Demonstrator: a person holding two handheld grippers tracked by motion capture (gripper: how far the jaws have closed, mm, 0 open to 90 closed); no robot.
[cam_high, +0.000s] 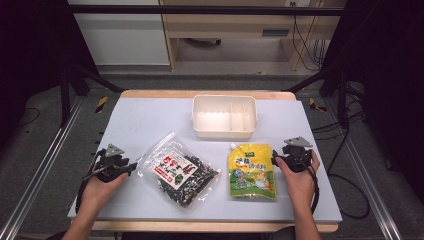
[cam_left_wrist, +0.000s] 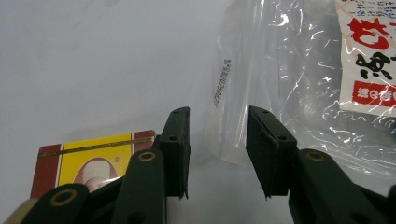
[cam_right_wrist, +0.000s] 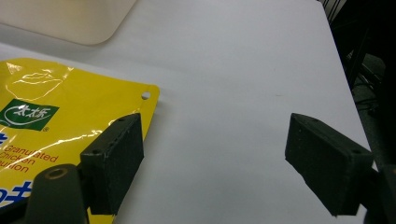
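From above, the left gripper (cam_high: 131, 166) noses toward the clear plastic bag of dark seaweed (cam_high: 178, 170), the right gripper (cam_high: 275, 159) beside the yellow seasoning pouch (cam_high: 251, 171), both near the white divided tray (cam_high: 224, 116). Left gripper view: jaws narrowly parted astride the bag's corner (cam_left_wrist: 229, 116), unpinched, seemingly lining up a grasp. Right gripper view: jaws wide, empty, over the pouch's edge (cam_right_wrist: 70, 116).

Clear bag edge (cam_left_wrist: 229, 140) between parted fingers (cam_left_wrist: 177, 149)

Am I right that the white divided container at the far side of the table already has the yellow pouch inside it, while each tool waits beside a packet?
Not quite: the white divided container holds nothing. The high view shows the yellow pouch lying flat on the table, in front of the container. Each tool does wait beside a packet.
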